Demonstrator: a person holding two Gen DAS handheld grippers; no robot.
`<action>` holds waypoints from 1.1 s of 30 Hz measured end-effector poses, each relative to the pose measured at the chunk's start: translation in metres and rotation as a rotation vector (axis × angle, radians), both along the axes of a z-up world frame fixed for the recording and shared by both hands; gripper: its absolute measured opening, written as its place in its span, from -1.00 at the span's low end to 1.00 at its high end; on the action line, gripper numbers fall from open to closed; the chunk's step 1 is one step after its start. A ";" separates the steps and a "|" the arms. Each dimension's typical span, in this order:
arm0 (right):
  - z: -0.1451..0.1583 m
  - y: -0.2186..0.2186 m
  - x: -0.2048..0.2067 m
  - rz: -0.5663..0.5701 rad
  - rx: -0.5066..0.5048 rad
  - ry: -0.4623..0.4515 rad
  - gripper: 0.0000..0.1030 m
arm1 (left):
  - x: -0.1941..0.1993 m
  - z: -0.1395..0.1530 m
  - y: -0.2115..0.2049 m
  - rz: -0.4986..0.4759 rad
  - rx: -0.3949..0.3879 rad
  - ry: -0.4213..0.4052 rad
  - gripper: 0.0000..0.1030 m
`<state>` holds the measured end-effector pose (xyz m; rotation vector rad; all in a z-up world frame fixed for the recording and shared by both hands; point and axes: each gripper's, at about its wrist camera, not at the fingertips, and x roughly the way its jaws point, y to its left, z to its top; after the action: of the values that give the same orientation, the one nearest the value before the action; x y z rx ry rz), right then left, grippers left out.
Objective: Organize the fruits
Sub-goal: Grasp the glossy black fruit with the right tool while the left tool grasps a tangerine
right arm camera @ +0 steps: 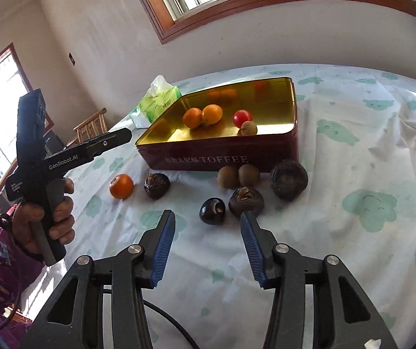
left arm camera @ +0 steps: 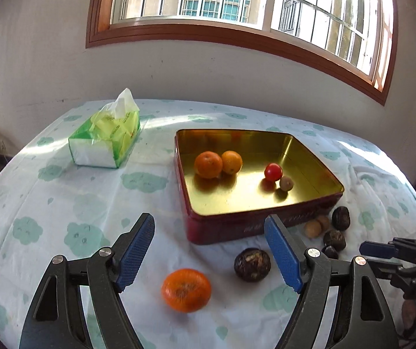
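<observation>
A red toffee tin (left arm camera: 266,226) (right arm camera: 216,160) with a gold inside holds two oranges (left arm camera: 208,164), a cherry tomato (left arm camera: 273,172) and a small brown fruit (left arm camera: 286,183). On the cloth in front of the tin lie a mandarin (left arm camera: 186,289) (right arm camera: 121,186), several dark water chestnuts (left arm camera: 252,264) (right arm camera: 244,200) and two small brown fruits (right arm camera: 228,176). My left gripper (left arm camera: 209,219) is open and holds nothing, hovering over the mandarin. My right gripper (right arm camera: 206,215) is open too, and a shiny dark chestnut (right arm camera: 212,210) lies just past its tips, untouched.
A green tissue pack (left arm camera: 106,136) stands on the table's far left. The floral tablecloth (right arm camera: 353,174) is rumpled on the right. A hand (right arm camera: 59,218) holds the left gripper's handle. A wooden chair (right arm camera: 90,126) stands beyond the table edge, and a wall with a window lies behind.
</observation>
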<state>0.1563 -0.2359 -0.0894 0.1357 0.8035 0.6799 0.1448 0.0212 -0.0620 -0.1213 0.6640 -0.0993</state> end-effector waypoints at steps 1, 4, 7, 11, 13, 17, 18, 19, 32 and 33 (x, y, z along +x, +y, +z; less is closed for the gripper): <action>-0.002 0.007 -0.002 0.014 -0.018 -0.003 -0.27 | -0.008 -0.007 0.004 0.004 0.012 0.006 0.52; -0.013 0.021 0.003 -0.004 -0.077 0.023 -0.39 | -0.023 -0.027 0.009 0.018 0.039 0.028 0.49; -0.024 0.024 0.012 -0.045 -0.074 0.076 -0.41 | -0.028 -0.027 0.013 0.001 -0.014 0.013 0.39; -0.026 0.024 0.025 -0.102 -0.084 0.085 -0.43 | -0.023 -0.031 0.011 -0.019 -0.022 0.032 0.39; -0.027 0.030 0.030 -0.100 -0.085 0.091 -0.44 | -0.025 -0.031 0.012 -0.022 -0.034 0.027 0.39; -0.025 0.047 0.033 -0.099 -0.156 0.056 -0.51 | -0.024 -0.032 0.016 -0.025 -0.060 0.036 0.39; -0.025 0.049 0.032 -0.097 -0.165 0.052 -0.53 | -0.023 -0.033 0.017 -0.024 -0.069 0.042 0.39; -0.024 0.050 0.030 -0.098 -0.177 0.047 -0.53 | -0.023 -0.033 0.018 -0.030 -0.076 0.051 0.39; -0.025 0.040 0.016 -0.064 -0.119 0.073 -0.54 | 0.011 -0.036 0.013 -0.144 0.106 0.142 0.20; -0.025 0.039 0.017 -0.064 -0.111 0.077 -0.54 | 0.012 -0.041 0.011 -0.149 0.108 0.157 0.17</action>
<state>0.1732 -0.1968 -0.1146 0.0864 0.9053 0.5711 0.1570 0.0326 -0.1029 0.0251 0.8337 -0.1984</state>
